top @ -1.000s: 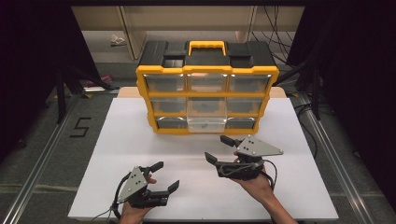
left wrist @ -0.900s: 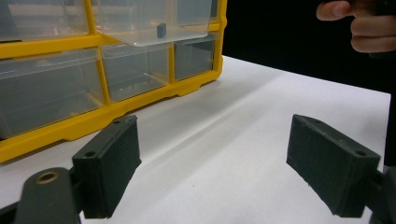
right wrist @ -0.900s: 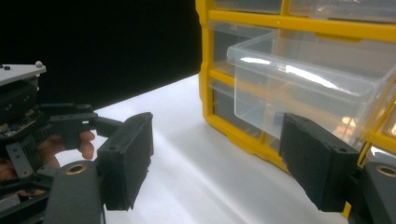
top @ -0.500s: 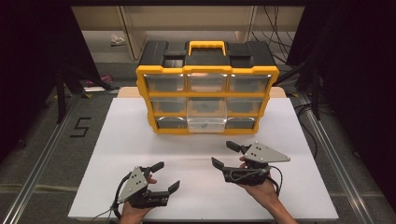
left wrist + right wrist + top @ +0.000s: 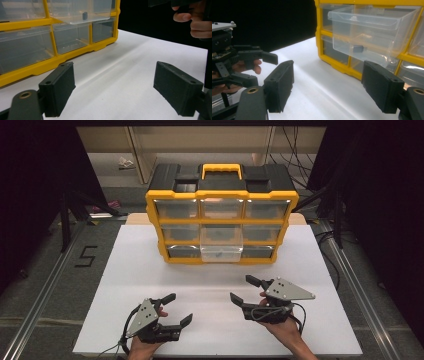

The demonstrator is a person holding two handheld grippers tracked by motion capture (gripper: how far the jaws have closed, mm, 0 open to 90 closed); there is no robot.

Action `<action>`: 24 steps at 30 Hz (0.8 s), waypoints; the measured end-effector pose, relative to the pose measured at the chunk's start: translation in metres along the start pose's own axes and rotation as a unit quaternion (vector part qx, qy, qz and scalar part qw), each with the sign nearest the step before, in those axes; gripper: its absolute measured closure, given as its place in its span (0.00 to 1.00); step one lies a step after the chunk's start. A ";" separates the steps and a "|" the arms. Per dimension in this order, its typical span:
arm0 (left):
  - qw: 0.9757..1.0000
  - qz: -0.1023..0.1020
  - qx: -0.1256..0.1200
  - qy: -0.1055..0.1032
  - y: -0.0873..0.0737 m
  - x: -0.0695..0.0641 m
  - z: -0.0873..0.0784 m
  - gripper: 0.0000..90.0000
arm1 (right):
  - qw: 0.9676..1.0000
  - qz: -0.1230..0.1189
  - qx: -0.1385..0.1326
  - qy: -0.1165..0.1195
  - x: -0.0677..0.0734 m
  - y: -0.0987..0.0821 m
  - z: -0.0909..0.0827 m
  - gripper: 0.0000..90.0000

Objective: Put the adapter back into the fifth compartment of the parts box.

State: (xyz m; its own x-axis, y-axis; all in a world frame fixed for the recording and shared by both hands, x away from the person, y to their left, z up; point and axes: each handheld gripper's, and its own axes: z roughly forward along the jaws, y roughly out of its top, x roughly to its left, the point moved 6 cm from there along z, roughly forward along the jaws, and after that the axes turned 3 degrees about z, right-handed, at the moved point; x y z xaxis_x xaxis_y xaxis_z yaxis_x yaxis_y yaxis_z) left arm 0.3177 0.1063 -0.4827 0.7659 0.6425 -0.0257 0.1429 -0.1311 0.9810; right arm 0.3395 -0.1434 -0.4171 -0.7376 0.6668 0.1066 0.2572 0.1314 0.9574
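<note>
A yellow and black organizer [image 5: 221, 187] with clear drawers stands at the back of the white table [image 5: 150, 270]. Its middle drawer [image 5: 221, 246] is pulled out, and a small dark block [image 5: 358, 48] lies inside it; the same block [image 5: 84, 15] shows through the drawer's floor in the left gripper view. My left gripper [image 5: 178, 308] rests near the front edge at the left, open and holding nothing. Right of centre my right gripper [image 5: 244, 289] is open and holds nothing, some way in front of the organizer [image 5: 362, 15].
The table's front edge runs just below both hands. Grey floor with metal rails [image 5: 45, 290] lies on either side, and a "5" mark [image 5: 86, 256] is on the floor at the left. Cables [image 5: 300, 150] hang behind the organizer.
My right gripper has drawn back toward the front edge and a little to the right, still open. The left gripper has stayed where it was.
</note>
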 end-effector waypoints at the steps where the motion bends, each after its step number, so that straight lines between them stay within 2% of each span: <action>1: 1.000 0.000 0.000 0.000 0.000 0.000 0.000 0.19 | 1.000 0.000 0.000 0.000 0.000 -0.001 0.000 0.30; 24: 1.000 0.000 0.000 -0.003 0.000 0.000 0.000 0.19 | 1.000 0.001 -0.006 -0.004 -0.002 -0.020 -0.015 0.26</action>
State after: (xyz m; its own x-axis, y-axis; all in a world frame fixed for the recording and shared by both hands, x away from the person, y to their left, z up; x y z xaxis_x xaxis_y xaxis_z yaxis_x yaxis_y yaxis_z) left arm 0.3174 0.1060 -0.4828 0.7689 0.6387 -0.0274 0.1435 -0.1306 0.9810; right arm 0.3264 -0.1581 -0.4320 -0.7320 0.6729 0.1065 0.2511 0.1212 0.9603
